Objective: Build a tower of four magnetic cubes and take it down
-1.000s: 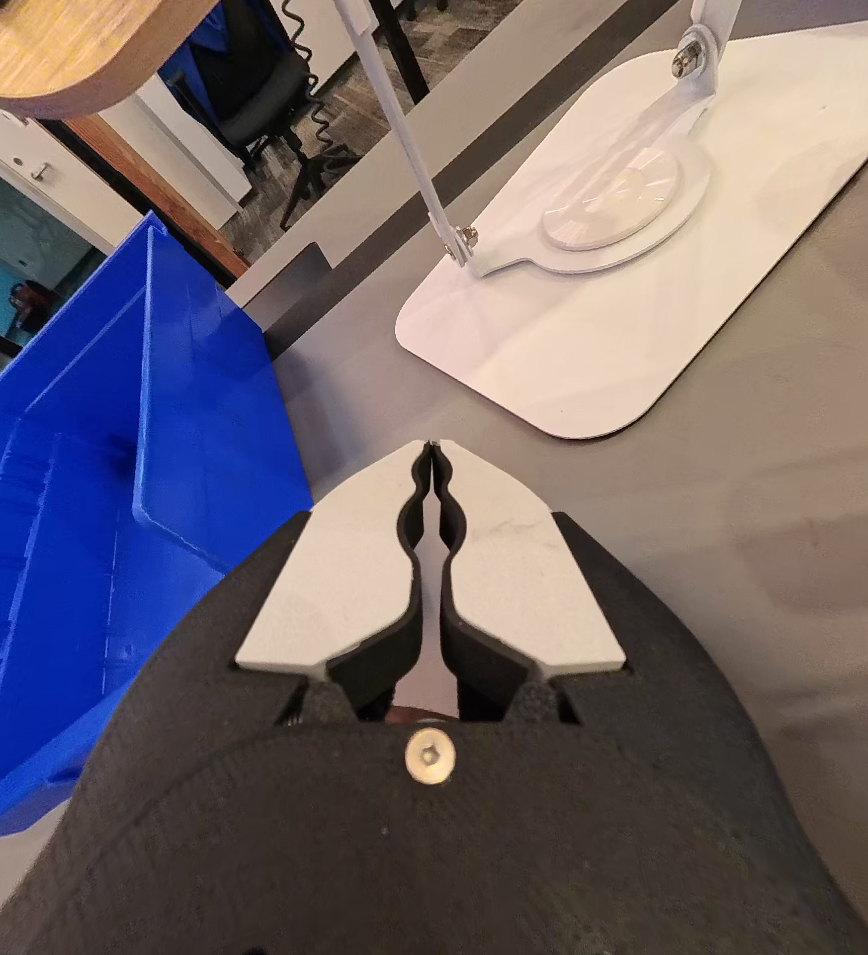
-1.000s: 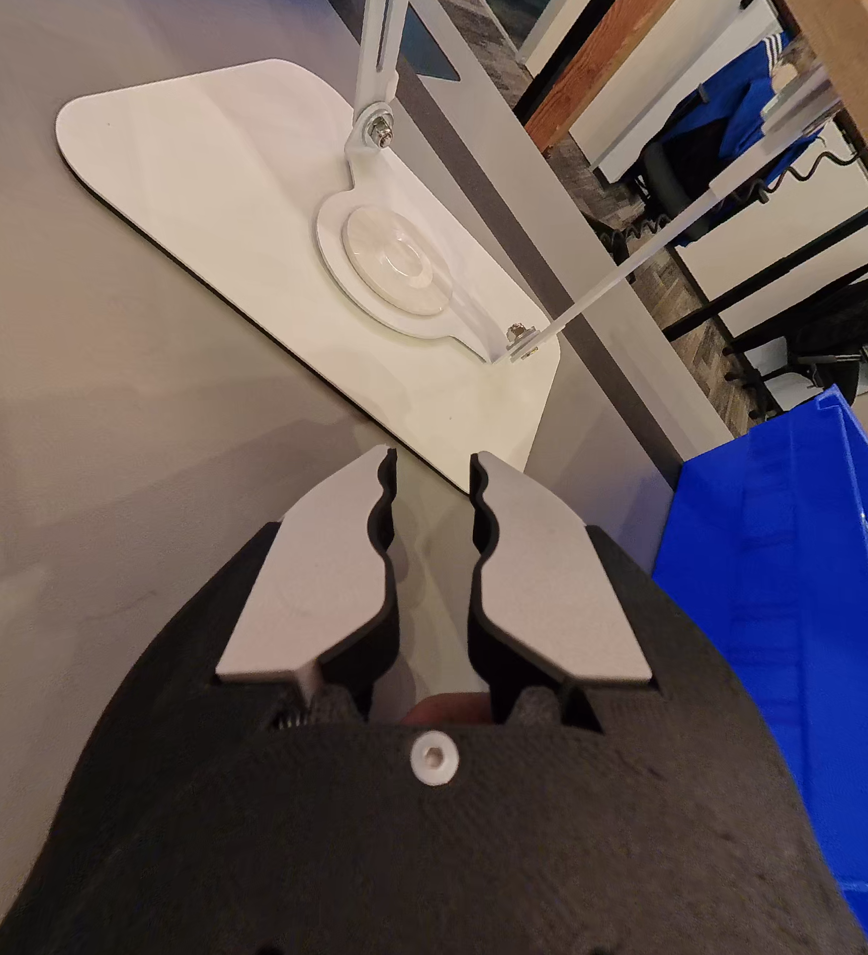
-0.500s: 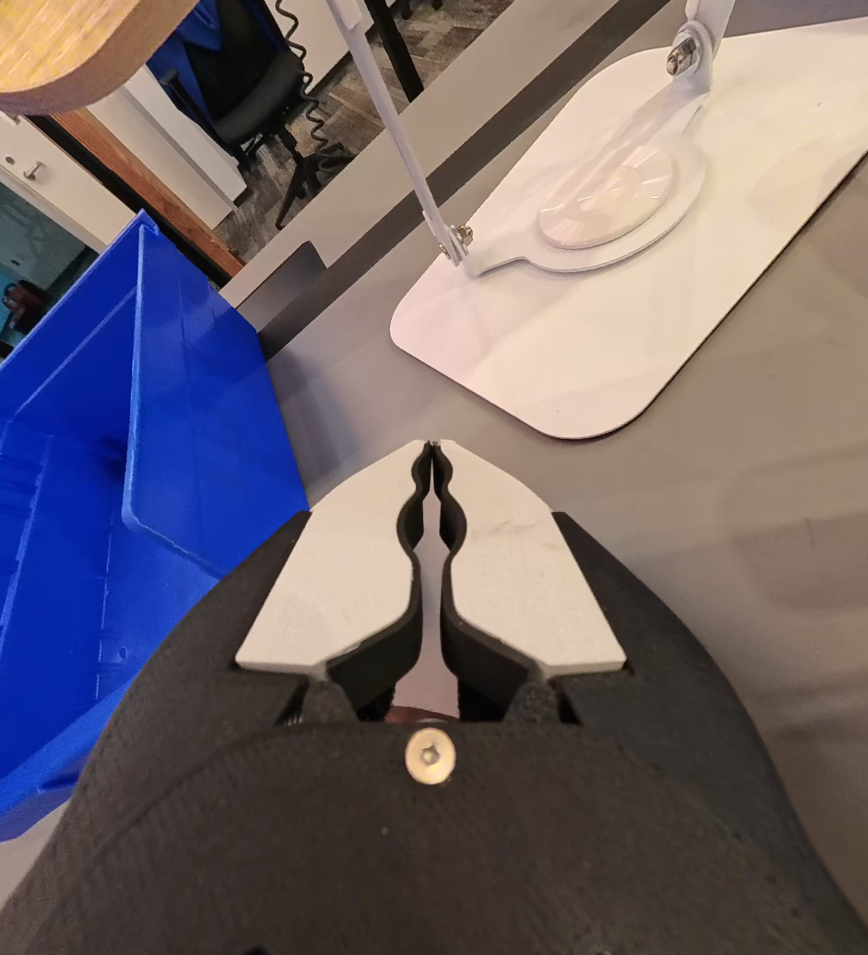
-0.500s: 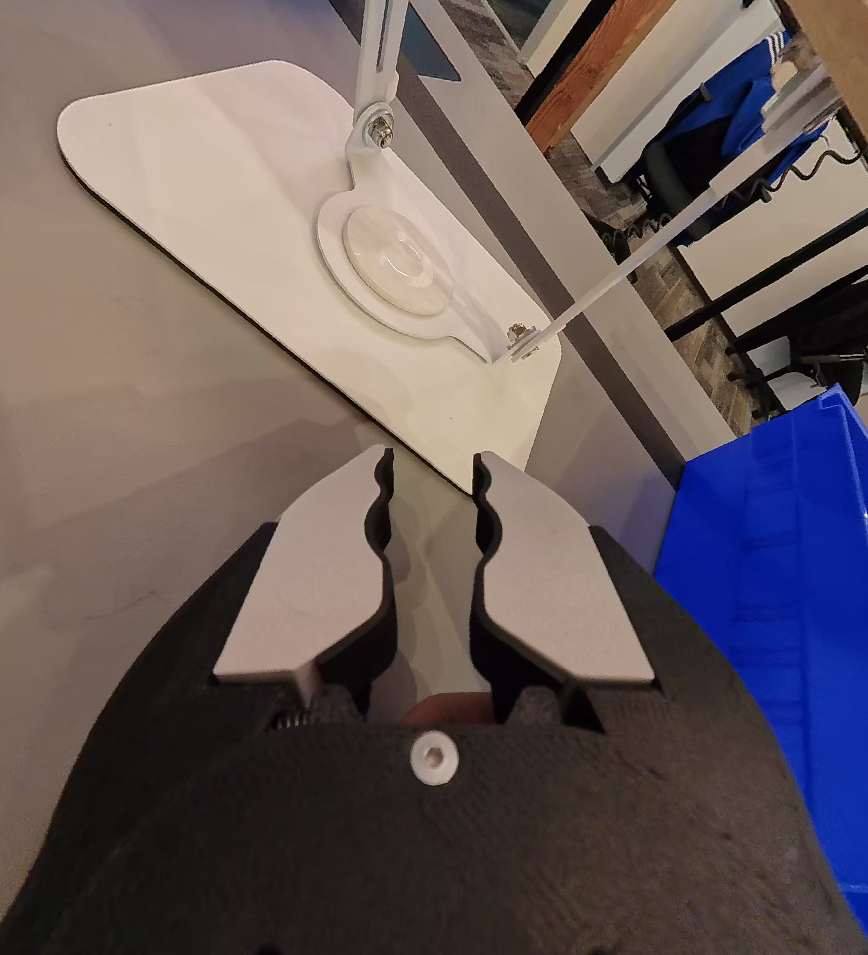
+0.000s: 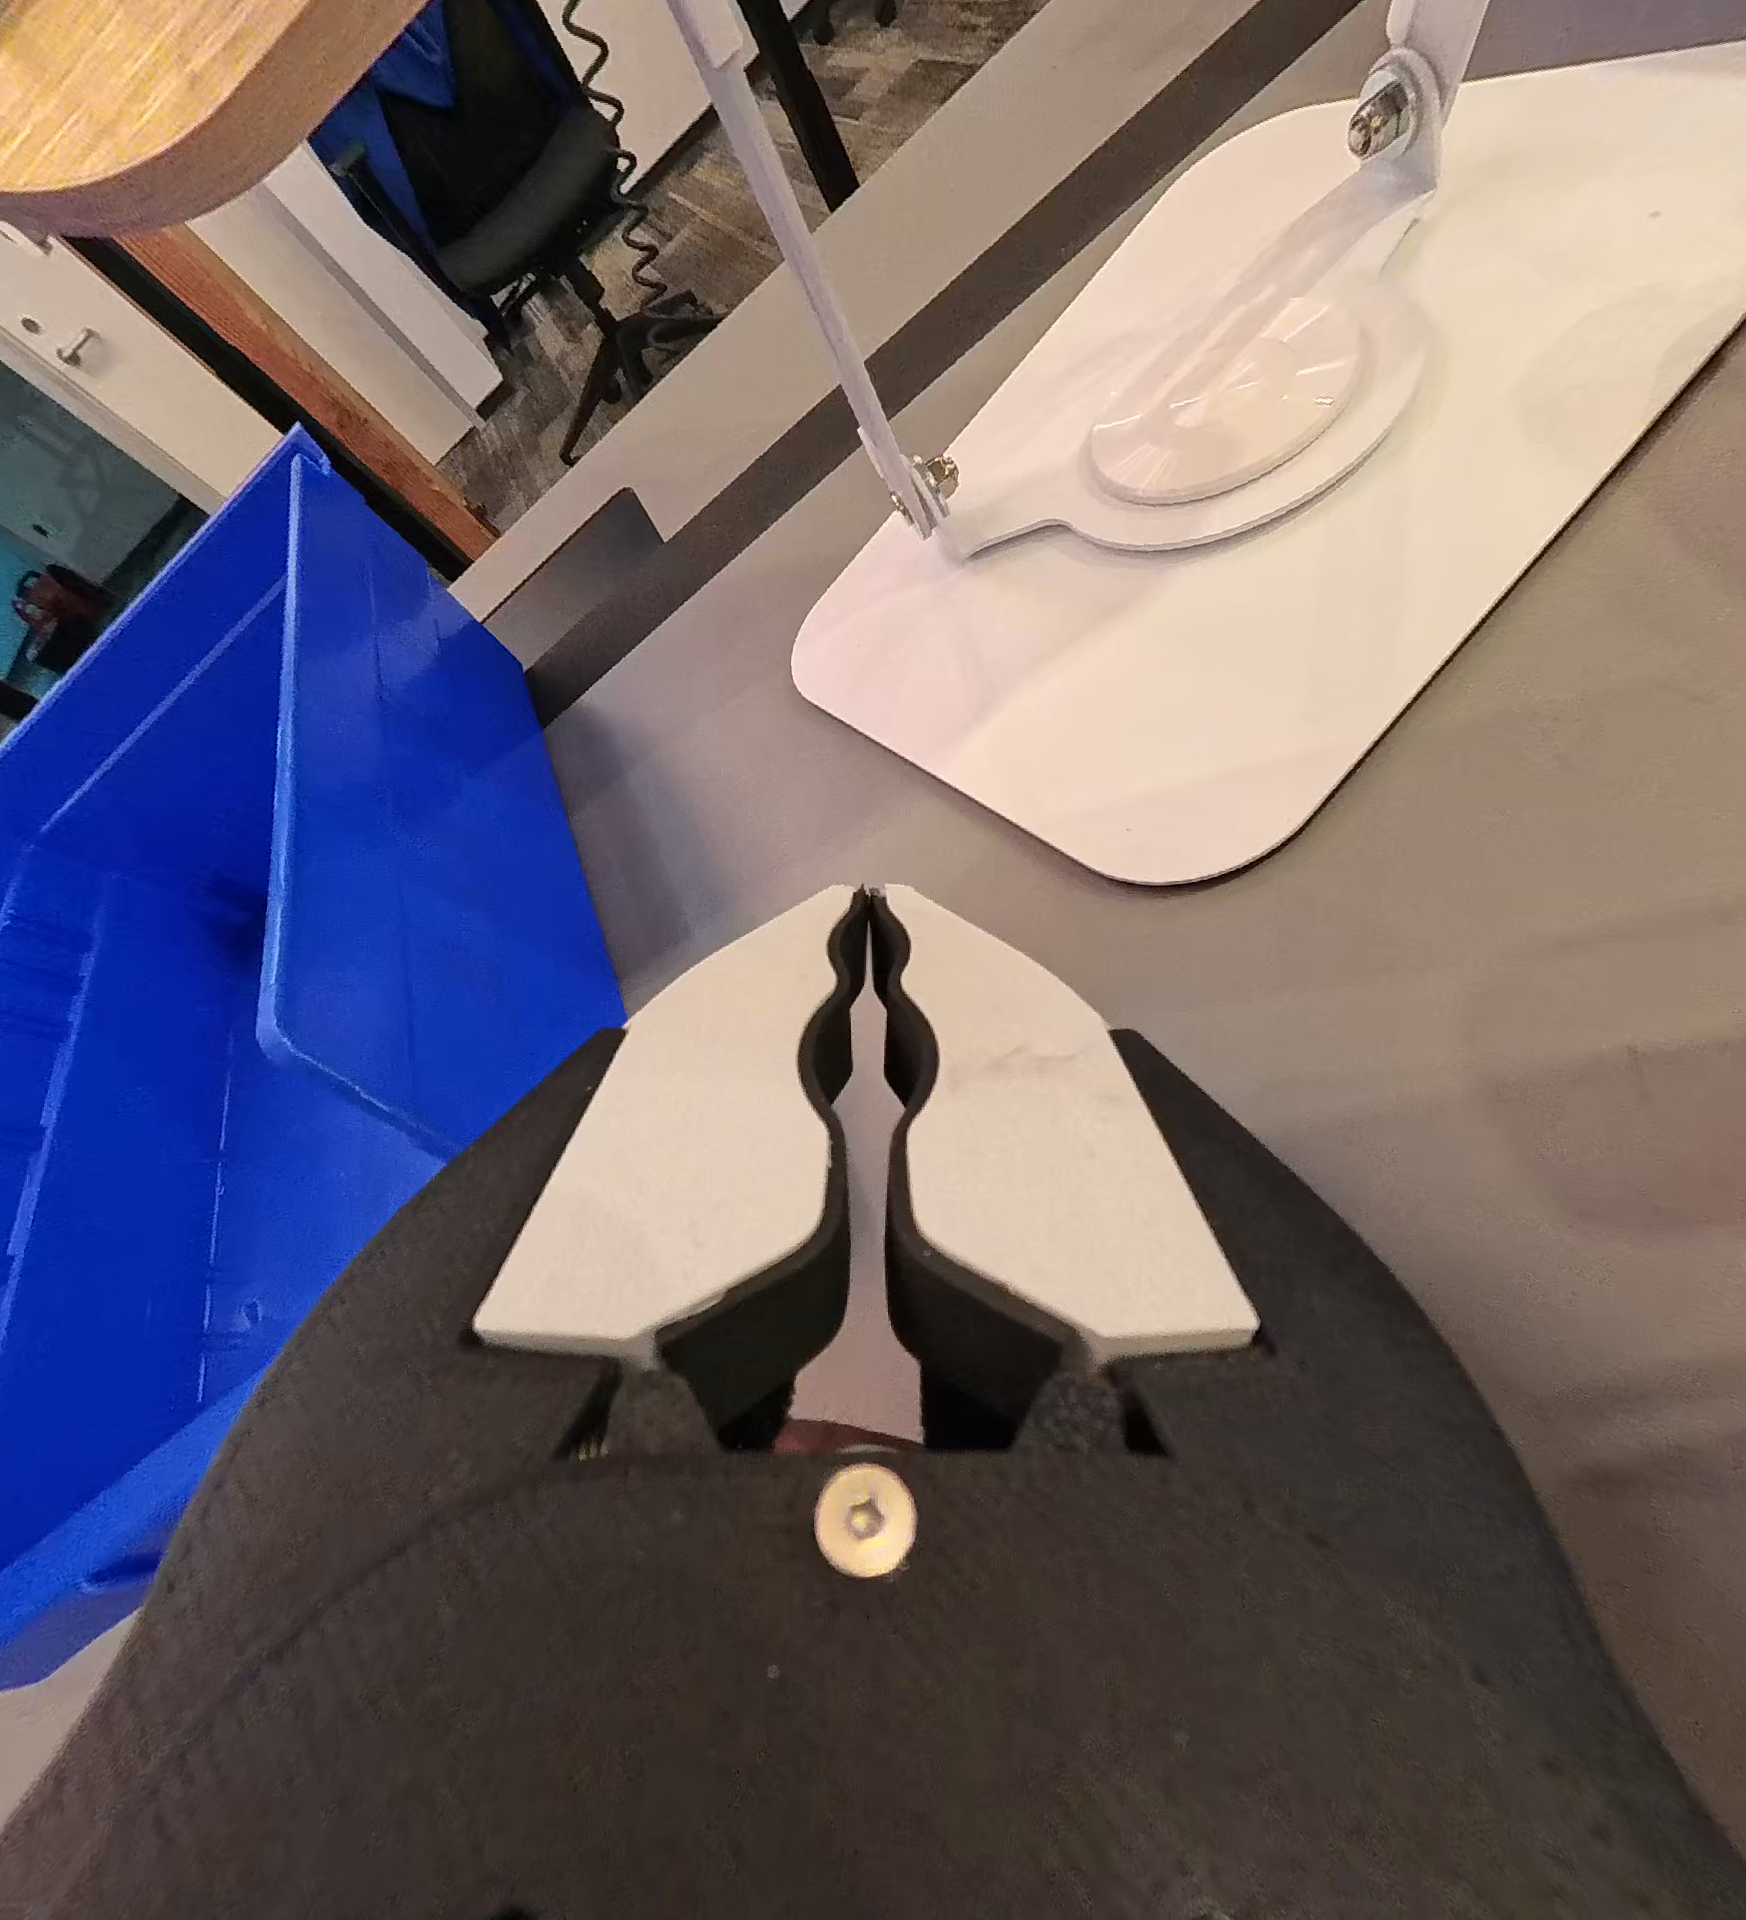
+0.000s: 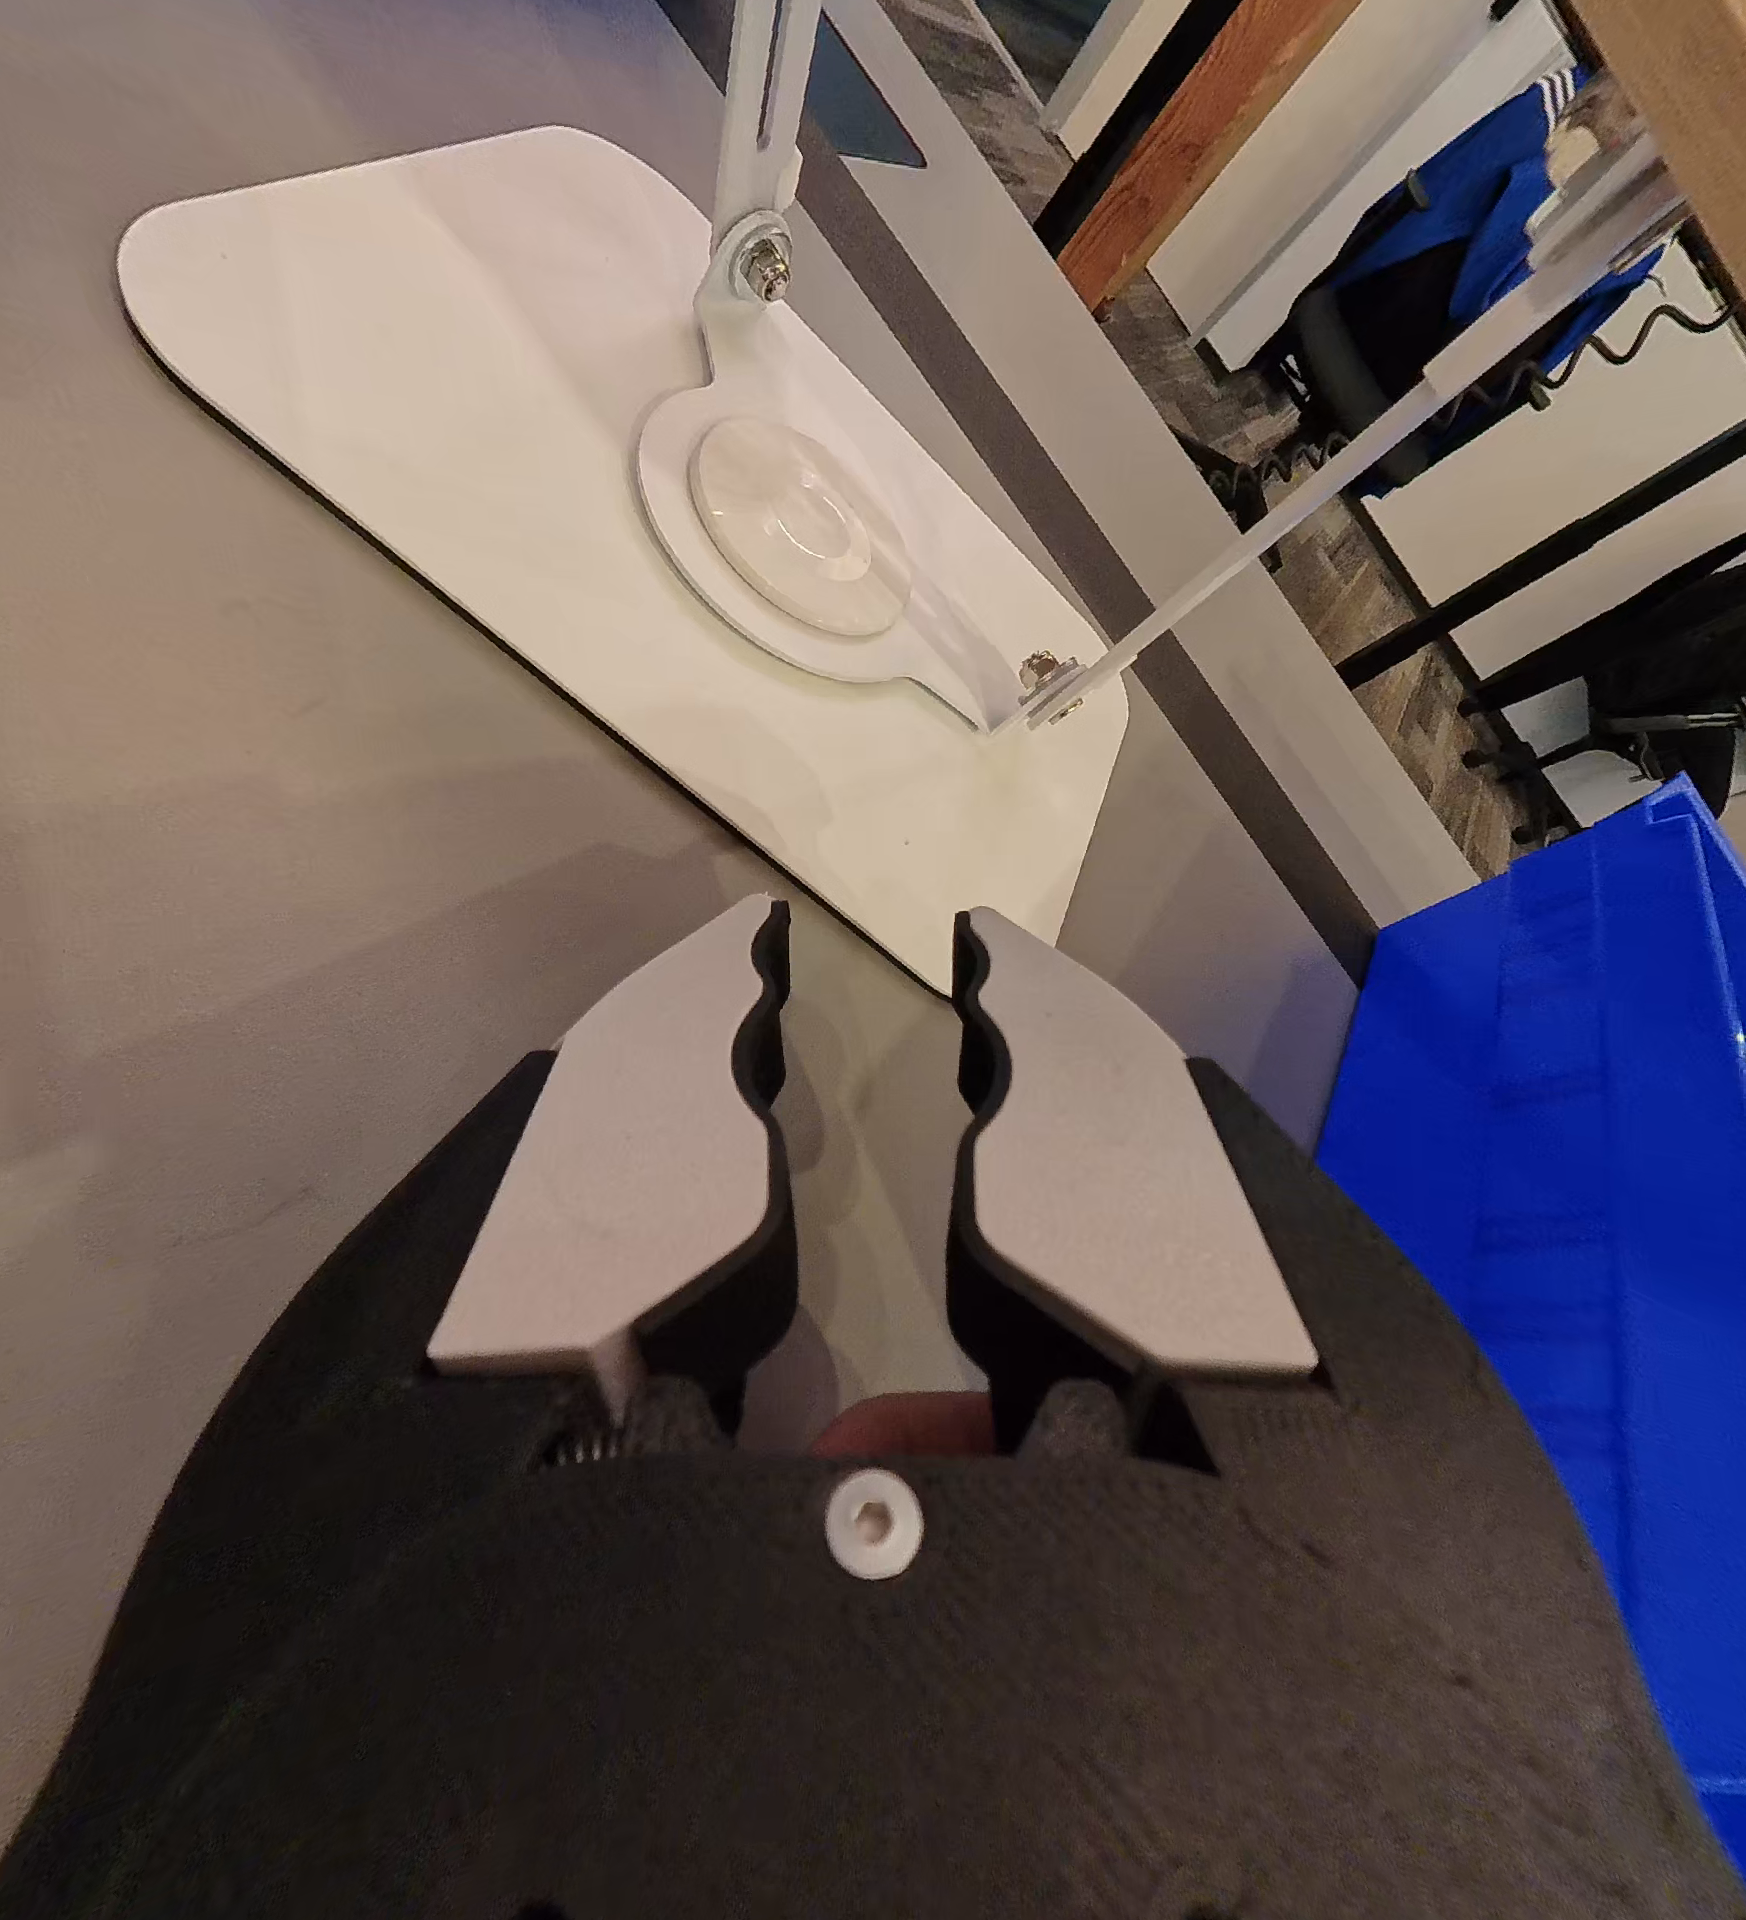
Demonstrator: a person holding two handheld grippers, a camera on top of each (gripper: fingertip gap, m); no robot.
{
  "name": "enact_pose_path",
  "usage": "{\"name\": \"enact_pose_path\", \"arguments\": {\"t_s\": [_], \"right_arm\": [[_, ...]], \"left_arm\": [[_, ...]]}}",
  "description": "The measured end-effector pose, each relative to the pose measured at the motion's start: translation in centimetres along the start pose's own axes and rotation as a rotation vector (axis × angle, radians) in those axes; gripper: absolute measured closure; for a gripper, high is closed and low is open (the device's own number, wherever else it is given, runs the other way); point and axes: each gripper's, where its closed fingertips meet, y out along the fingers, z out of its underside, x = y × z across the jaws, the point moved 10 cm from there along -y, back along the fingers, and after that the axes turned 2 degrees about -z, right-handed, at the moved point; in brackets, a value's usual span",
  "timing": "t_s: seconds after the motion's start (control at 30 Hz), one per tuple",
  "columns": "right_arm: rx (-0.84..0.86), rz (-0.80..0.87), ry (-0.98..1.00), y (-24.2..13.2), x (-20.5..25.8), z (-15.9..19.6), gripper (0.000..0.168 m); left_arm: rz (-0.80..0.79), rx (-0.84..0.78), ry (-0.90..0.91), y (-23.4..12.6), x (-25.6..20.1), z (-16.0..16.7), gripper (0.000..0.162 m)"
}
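Blue bin point(image 5: 225, 1039) nearer left tool point(image 5: 869, 896)

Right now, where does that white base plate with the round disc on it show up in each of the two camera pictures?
Left wrist view: white base plate lies upper right, beyond the shut left gripper.
Right wrist view: white base plate lies upper left, beyond the open right gripper.
Shared landmark: the round disc.

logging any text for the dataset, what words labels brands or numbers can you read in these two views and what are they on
None can be read in either view.
The blue bin, the white stand base and the grey table bear no writing or numbers.
The fingers of the left gripper and right gripper are blank; office background too small to tell.
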Motion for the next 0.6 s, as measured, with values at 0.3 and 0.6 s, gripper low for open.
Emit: {"name": "enact_pose_path", "arguments": {"t_s": [0.3,0.6], "right_arm": [[0.001,0.006,-0.002,0.00,-0.02,0.00,0.138],[-0.018,0.100,0.054,-0.41,-0.89,-0.03,0.154]], "left_arm": [[0.004,-0.004,0.003,-0.05,-0.04,-0.04,0.162],[0.010,-0.004,0.005,0.01,-0.18,-0.02,0.161]]}}
